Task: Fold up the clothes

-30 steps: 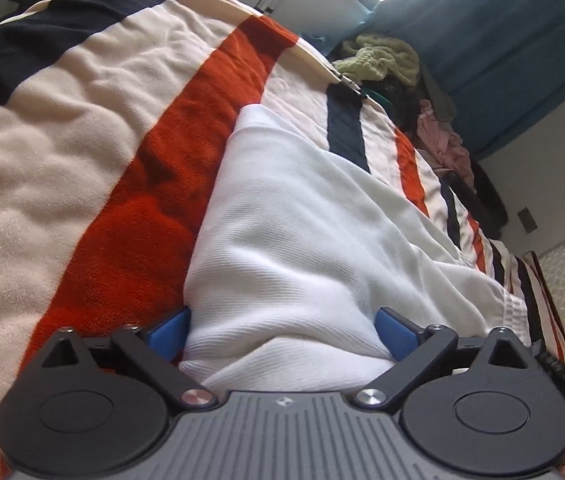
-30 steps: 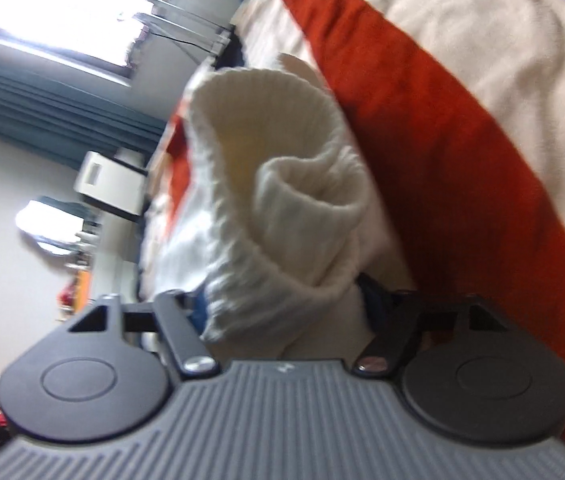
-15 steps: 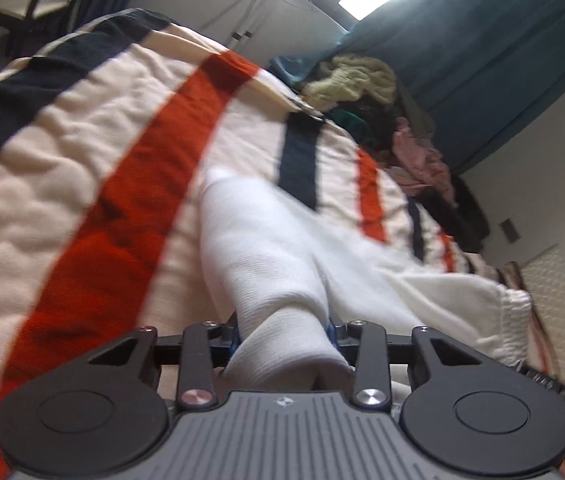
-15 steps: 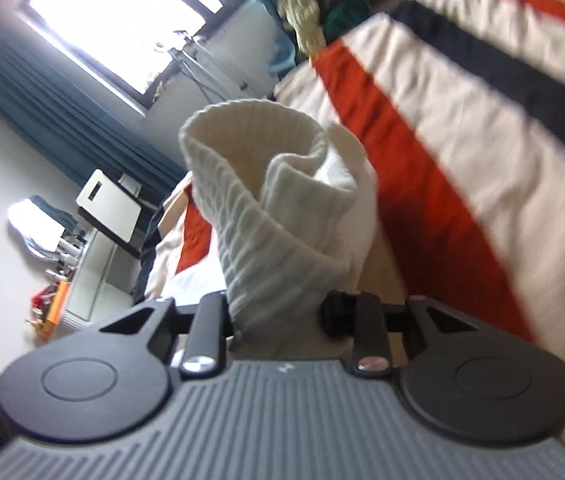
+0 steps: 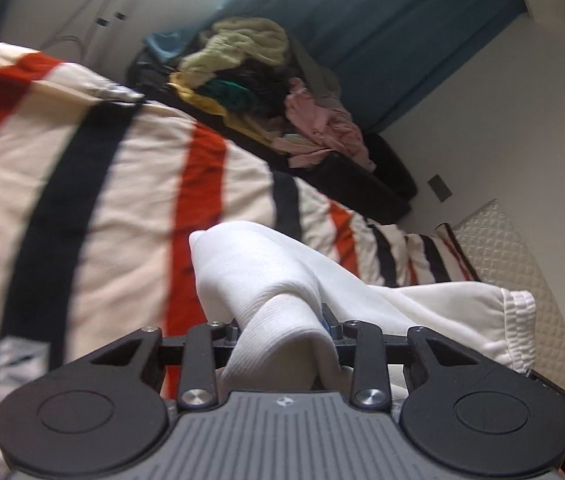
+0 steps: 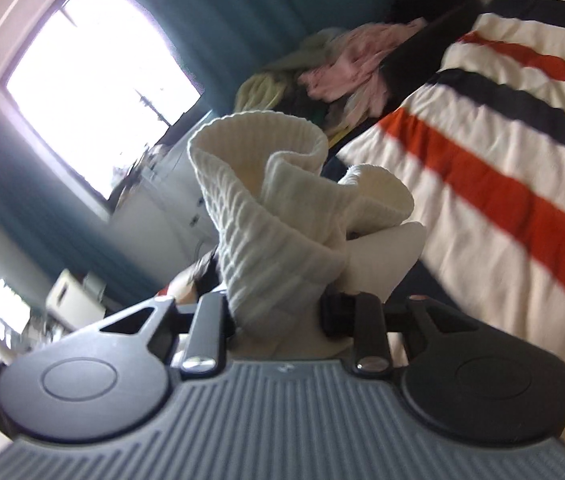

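A white garment [image 5: 266, 280] rises off the striped blanket [image 5: 94, 208] in the left wrist view, bunched between the fingers of my left gripper [image 5: 282, 328], which is shut on it. More of the garment trails to the right, ending in a ribbed hem [image 5: 518, 320]. In the right wrist view a ribbed cream cuff [image 6: 258, 184] of the same garment stands up in folds, with my right gripper [image 6: 278, 312] shut on it, lifted above the blanket [image 6: 502, 184].
A heap of mixed clothes [image 5: 258, 80] lies on a dark container beyond the bed's far edge, in front of teal curtains [image 5: 394, 40]. A quilted headboard [image 5: 510, 256] stands at the right. A bright window [image 6: 94, 80] and white furniture show in the right wrist view.
Both grippers closed on the white garment and lifted it off the blanket. Both views have tilted up toward the room's far side.
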`<state>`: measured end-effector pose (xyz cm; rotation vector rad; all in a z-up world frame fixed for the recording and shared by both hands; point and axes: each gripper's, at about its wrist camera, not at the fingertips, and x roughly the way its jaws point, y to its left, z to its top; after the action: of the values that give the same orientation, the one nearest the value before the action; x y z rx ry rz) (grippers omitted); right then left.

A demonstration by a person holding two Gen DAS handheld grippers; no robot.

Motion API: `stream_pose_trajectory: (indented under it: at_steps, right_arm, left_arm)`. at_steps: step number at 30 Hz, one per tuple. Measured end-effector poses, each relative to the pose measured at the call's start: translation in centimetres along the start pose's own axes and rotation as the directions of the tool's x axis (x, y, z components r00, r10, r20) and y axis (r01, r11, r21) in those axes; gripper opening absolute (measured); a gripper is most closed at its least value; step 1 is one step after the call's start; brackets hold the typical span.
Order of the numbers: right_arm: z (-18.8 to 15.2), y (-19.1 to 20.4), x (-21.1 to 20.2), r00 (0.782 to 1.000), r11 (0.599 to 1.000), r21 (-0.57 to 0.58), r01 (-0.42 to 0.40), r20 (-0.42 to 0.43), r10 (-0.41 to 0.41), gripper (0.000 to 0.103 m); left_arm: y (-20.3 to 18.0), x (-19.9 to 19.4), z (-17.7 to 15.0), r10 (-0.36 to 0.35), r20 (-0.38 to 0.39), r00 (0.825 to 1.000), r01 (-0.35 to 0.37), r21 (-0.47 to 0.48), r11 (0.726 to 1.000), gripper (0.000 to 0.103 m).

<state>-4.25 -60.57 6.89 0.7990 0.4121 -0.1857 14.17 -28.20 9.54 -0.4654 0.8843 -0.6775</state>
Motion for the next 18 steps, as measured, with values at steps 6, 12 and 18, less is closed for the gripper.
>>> stream_pose_trajectory:
  at_steps: [6,12,18]
  right_arm:
    - [6.1,-2.8,5.3,0.996,0.998,0.038,0.05,0.069,-0.052,0.031]
    - [6.7,-7.0,11.2,0.99,0.994,0.083,0.077,0.11,-0.086,0.031]
    - [-0.2,-13.4,12.5,0.994,0.984,0.17,0.049,0.085,-0.064,0.031]
  left_arm:
    - [-3.0,11.4,6.4,-0.009,-0.016,1.0,0.009,0.007,1.0,0.034]
    - [-1.4,19.3,7.7,-0.018,-0.043,0.999,0.024,0.141,0.99,0.035]
    - [3.0,21.0,3.1,-0.044,-0.056,0.997,0.056,0.245,0.968,0.035]
